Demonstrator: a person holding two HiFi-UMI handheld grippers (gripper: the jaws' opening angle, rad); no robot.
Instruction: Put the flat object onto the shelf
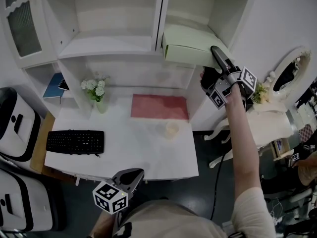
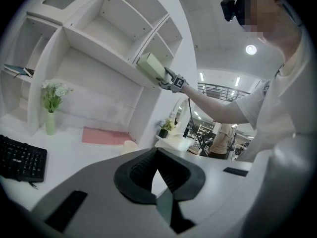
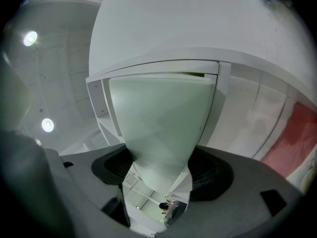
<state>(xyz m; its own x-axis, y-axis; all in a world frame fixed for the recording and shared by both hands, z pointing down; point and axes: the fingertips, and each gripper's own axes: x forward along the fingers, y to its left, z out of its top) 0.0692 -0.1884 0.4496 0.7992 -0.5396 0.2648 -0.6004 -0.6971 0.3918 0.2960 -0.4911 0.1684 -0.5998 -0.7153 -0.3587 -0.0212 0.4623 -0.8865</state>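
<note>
Upper right of head view: right gripper [image 1: 216,53] clamped on near end of pale green flat object [image 1: 184,46]. Object's far end lies in right compartment of shelf unit [image 1: 159,14], near end overhangs front edge. Divider post just left of it, side wall to right. Below: desk [image 1: 124,157] with pink mat [image 1: 159,106], pale cup [image 1: 172,129], flower vase [image 1: 99,95], keyboard [image 1: 75,142]. Bottom centre: left gripper [image 1: 133,174], jaws together, empty, at desk front edge.

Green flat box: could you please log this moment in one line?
right hand-held gripper | grips green flat box | far end on upper shelf
</note>
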